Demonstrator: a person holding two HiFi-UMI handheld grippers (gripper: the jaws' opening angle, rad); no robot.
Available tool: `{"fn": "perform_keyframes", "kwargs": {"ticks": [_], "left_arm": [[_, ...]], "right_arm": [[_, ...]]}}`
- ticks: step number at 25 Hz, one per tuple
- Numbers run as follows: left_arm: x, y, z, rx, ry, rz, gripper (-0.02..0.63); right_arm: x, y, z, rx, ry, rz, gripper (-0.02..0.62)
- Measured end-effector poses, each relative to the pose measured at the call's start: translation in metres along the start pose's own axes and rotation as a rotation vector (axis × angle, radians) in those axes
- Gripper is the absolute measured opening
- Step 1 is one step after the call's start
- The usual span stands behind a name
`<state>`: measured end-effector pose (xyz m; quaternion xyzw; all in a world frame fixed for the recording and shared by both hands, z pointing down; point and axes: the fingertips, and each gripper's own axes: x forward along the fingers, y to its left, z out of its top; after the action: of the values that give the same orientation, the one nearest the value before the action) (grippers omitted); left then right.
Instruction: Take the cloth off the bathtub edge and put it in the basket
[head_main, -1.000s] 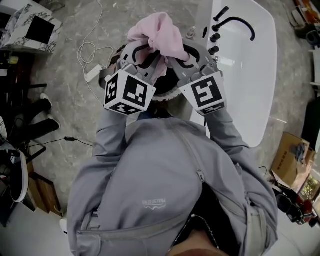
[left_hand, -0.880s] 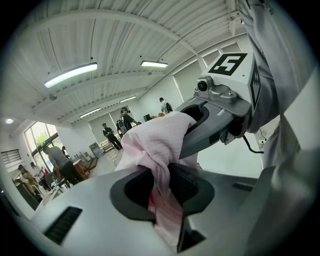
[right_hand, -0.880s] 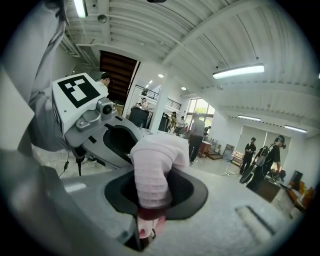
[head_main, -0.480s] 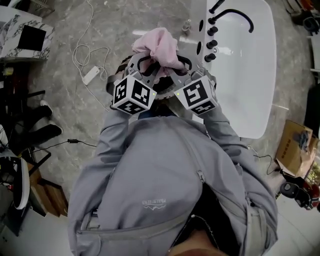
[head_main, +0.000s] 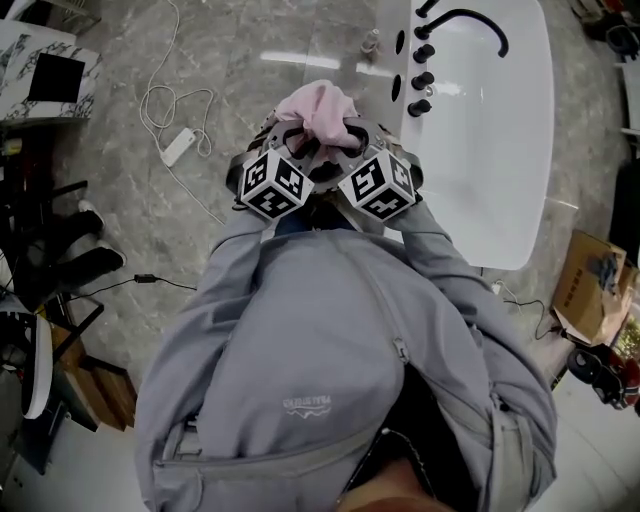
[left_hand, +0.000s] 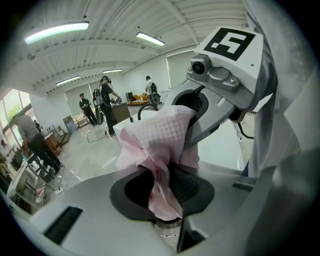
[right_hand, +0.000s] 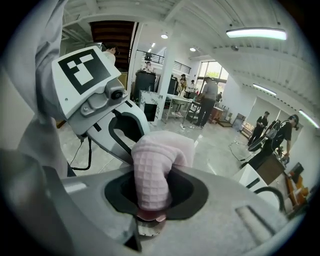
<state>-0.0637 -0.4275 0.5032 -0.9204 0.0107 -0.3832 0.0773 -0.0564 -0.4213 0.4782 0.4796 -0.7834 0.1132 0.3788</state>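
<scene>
A pink waffle-weave cloth (head_main: 318, 108) is pinched in the narrowly parted jaws of both the left gripper (left_hand: 167, 186) and the right gripper (right_hand: 149, 194), bunched up beside the white bathtub (head_main: 500, 150). The small print on the grey jacket (head_main: 305, 405) cannot be read.

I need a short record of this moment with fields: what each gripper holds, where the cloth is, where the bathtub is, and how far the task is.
left gripper: jaws closed on the pink cloth
right gripper: jaws closed on the same cloth
cloth position: bunched between the two grippers, lifted, off the tub edge
bathtub: white, to the person's right, black faucet at its far end
basket: cannot be made out in these views
task state: cloth taken off the edge, not yet in a basket
</scene>
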Motion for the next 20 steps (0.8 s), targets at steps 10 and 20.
{"fn": "perform_keyframes", "kwargs": {"ticks": [10, 20], "left_arm": [[0.029, -0.011, -0.046, -0.097, 0.089, -0.054, 0.077], [0.038, -0.013, -0.101, -0.186, 0.270, -0.070, 0.236]], "right_arm": [[0.029, 0.010, -0.046, 0.042, 0.132, 0.047, 0.080], [0.044, 0.013, -0.064, 0.118, 0.230, 0.102, 0.168]]}}
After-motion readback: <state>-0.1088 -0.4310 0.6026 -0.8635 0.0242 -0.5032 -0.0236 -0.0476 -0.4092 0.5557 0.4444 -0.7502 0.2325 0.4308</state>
